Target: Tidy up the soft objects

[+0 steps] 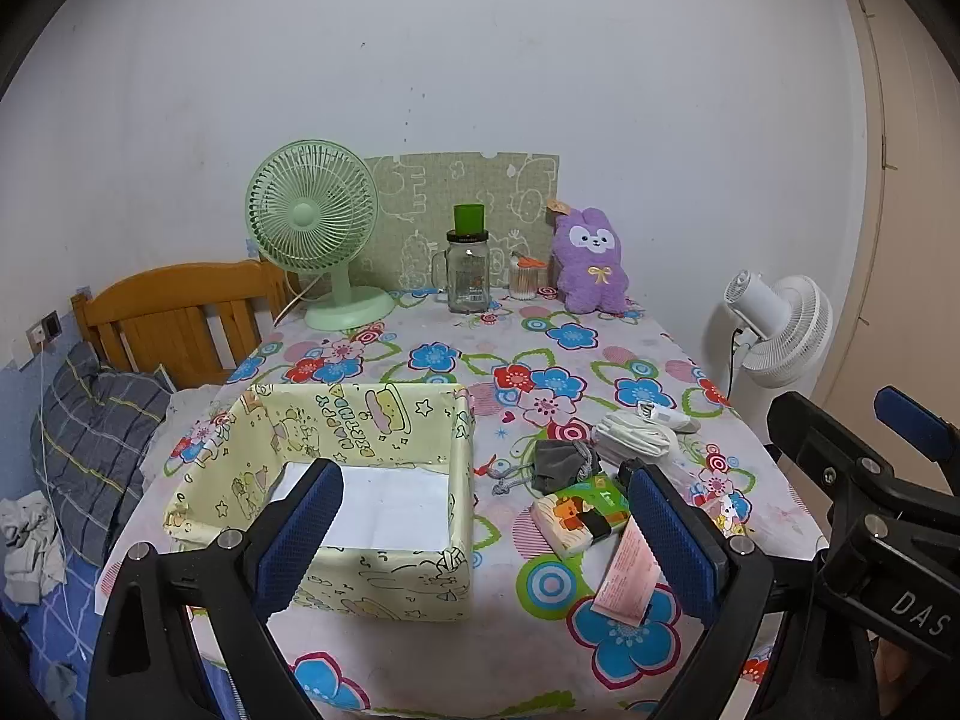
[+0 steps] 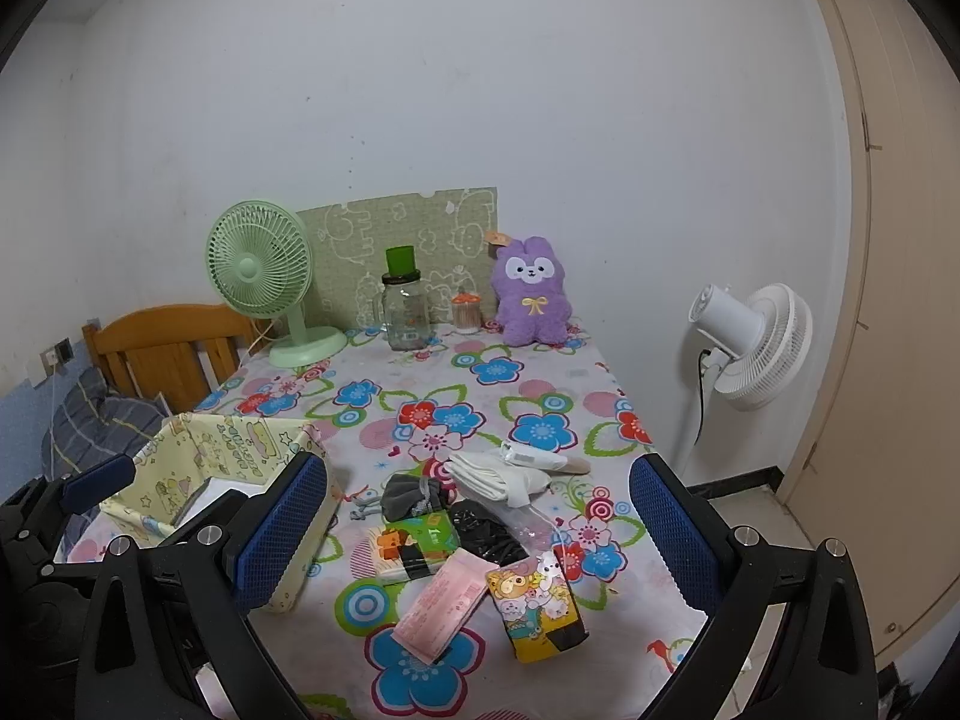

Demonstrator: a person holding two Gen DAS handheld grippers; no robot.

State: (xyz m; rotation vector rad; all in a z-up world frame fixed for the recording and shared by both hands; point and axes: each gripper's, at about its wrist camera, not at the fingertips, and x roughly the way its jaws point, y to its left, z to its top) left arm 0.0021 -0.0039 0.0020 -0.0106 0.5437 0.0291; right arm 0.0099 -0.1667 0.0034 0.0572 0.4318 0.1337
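Note:
A yellow cartoon-print fabric box [image 1: 360, 420] [image 2: 234, 450] stands open on the floral table, its inside bare. To its right lie soft items: a grey drawstring pouch [image 1: 561, 465] [image 2: 414, 495], white folded cloth [image 1: 636, 438] [image 2: 501, 474], tissue packs [image 1: 579, 516] [image 2: 411, 543] [image 2: 537, 606], a pink packet [image 1: 627, 570] [image 2: 441, 606] and a black bundle [image 2: 483, 531]. A purple plush bunny [image 1: 591, 261] [image 2: 531, 294] sits at the back. My left gripper [image 1: 486, 540] is open and empty above the box's near right corner. My right gripper [image 2: 477, 540] is open and empty above the pile.
At the back stand a green desk fan [image 1: 315, 228] [image 2: 264, 276], a glass jar with green lid [image 1: 468, 267] [image 2: 405, 306] and a swab jar [image 1: 525, 279]. A white floor fan [image 2: 750, 345] stands right of the table. A bed with wooden headboard [image 1: 174, 312] lies left.

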